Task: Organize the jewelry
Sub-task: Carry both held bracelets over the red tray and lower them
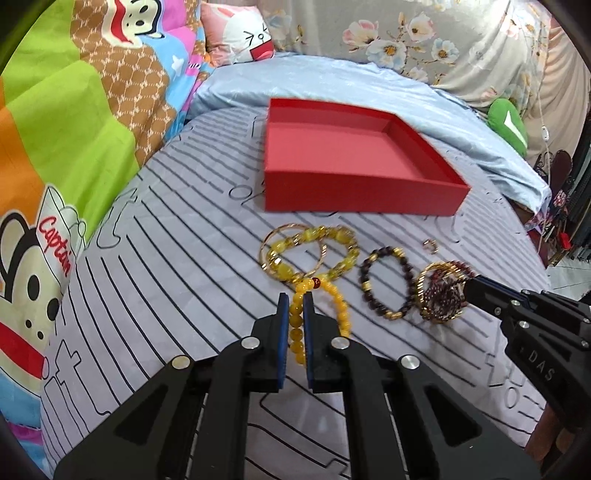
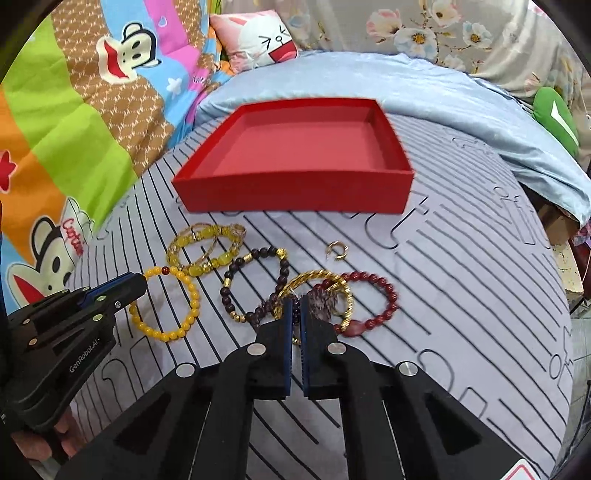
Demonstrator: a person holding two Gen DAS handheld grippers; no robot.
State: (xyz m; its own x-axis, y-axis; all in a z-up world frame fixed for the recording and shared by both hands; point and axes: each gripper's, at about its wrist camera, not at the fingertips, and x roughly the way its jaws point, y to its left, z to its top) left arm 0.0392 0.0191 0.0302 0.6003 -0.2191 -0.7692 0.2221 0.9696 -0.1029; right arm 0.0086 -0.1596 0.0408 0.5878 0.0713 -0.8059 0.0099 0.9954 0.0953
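Note:
An open red box point(image 1: 365, 199) point(image 2: 295, 195) sits on the striped grey sheet, with jewelry laid out in front of it. My left gripper point(image 1: 295, 299) point(image 2: 138, 280) is shut on the opaque yellow bead bracelet point(image 1: 341, 306) point(image 2: 192, 295), whose beads show between the blue pads. To the right, my right gripper point(image 2: 295, 302) point(image 1: 467, 286) is shut on a dark garnet small-bead bracelet point(image 1: 441, 299) point(image 2: 321, 299) tangled with a gold twisted bangle point(image 2: 314, 277). Loose on the sheet are a clear yellow bracelet with gold bangles point(image 1: 310, 251) point(image 2: 203, 254), a dark brown bead bracelet point(image 1: 365, 280) point(image 2: 225, 291), a red bead bracelet point(image 2: 388, 295) and a small gold ring point(image 1: 429, 245) point(image 2: 337, 251).
A bright cartoon quilt point(image 1: 74, 129) rises along the left. Behind the box lie a pale blue blanket point(image 1: 369, 85) and a pink pillow point(image 1: 240, 33). A green cushion point(image 1: 509, 125) is at the far right, where the bed edge drops off.

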